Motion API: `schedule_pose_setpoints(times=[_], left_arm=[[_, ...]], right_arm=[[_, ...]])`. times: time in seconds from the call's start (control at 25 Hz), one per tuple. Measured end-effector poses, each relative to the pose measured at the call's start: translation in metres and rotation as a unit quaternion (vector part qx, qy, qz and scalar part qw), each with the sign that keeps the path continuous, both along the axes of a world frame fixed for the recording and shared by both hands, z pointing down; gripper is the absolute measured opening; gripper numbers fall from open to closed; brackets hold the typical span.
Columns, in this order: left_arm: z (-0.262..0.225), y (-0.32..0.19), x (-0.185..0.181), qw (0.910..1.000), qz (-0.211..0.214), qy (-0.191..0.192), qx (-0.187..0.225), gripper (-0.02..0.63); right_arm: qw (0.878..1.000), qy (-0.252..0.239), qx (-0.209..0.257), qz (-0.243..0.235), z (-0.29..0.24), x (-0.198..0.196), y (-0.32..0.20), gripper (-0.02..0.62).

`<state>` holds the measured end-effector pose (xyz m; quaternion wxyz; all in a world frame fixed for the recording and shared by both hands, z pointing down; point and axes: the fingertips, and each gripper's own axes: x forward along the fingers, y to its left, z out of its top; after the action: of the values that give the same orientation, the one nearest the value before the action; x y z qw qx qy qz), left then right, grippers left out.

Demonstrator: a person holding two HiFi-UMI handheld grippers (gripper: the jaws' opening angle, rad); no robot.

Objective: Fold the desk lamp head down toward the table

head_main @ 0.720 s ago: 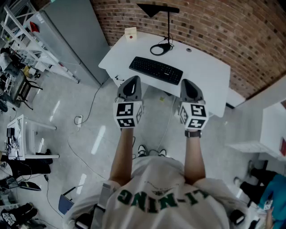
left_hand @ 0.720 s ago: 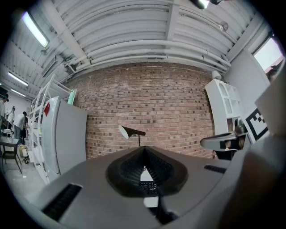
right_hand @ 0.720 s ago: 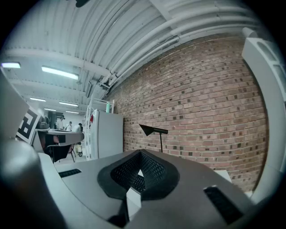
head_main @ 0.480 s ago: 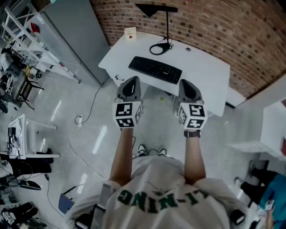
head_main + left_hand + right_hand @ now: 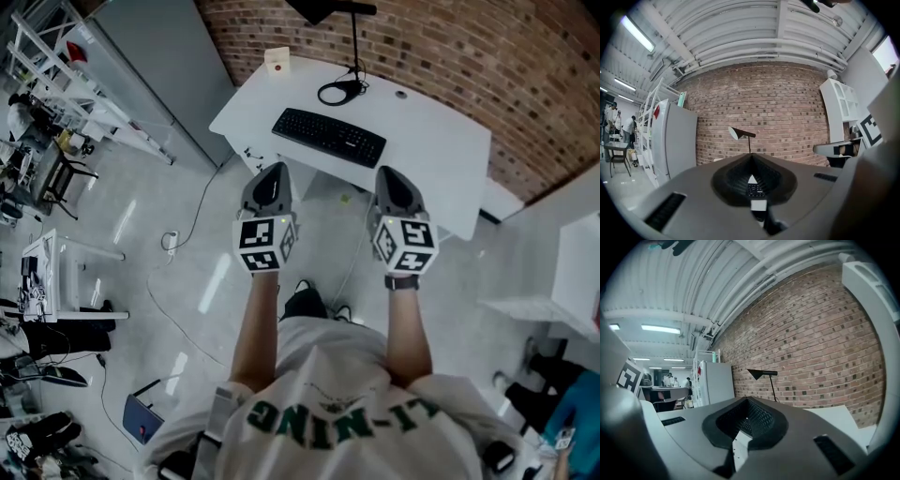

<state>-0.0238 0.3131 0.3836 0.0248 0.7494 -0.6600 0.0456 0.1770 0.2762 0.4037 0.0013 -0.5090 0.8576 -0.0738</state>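
The black desk lamp [image 5: 319,9] stands at the back of the white desk [image 5: 441,150], its cone head raised on a thin stem above a ring base [image 5: 339,91]. Both grippers hover over the floor in front of the desk, short of its edge and pointing level at it. My left gripper [image 5: 273,171] is shut and holds nothing, and so does my right gripper [image 5: 392,174]. The lamp [image 5: 740,134] shows far ahead over the closed jaws in the left gripper view. In the right gripper view the lamp [image 5: 762,374] stands against the brick wall.
A black keyboard [image 5: 328,137] lies mid-desk, and a small white box [image 5: 277,62] sits at the back left corner. A grey cabinet [image 5: 159,56] and shelving [image 5: 56,66] stand to the left. A cable [image 5: 178,244] trails on the floor. White furniture [image 5: 572,281] is on the right.
The desk and lamp have shifted slightly up in the head view and a shoe has come forward under the arms. Both grippers keep their pose and stay shut.
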Motion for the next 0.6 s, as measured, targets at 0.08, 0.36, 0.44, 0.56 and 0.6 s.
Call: schedule_pose_setpoints(times=[0.08,0.36,0.44,0.56,0.6], left_arm=[[0.0,-0.007,-0.005,1.0,-0.004,0.006,0.003,0.0],[0.014,-0.069,-0.019,0.9997,0.014,0.019,0.003,0.0],[0.011,-0.097,-0.028,0.9993,0.021,0.028,0.009,0.0],[-0.003,-0.143,-0.046,0.9989,0.028,0.034,0.017,0.0],[-0.008,-0.157,-0.052,0.9988,0.03,0.035,0.018,0.0]], right_arm=[[1.0,0.003,0.002,-0.002,0.001,-0.003,-0.006,-0.002],[0.999,0.028,-0.011,0.015,0.017,-0.02,-0.062,-0.002],[0.999,0.045,-0.017,0.019,0.019,-0.029,-0.089,-0.002],[0.998,0.049,-0.018,0.019,0.008,-0.048,-0.129,-0.002],[0.999,0.046,-0.016,0.02,0.002,-0.054,-0.142,-0.002]])
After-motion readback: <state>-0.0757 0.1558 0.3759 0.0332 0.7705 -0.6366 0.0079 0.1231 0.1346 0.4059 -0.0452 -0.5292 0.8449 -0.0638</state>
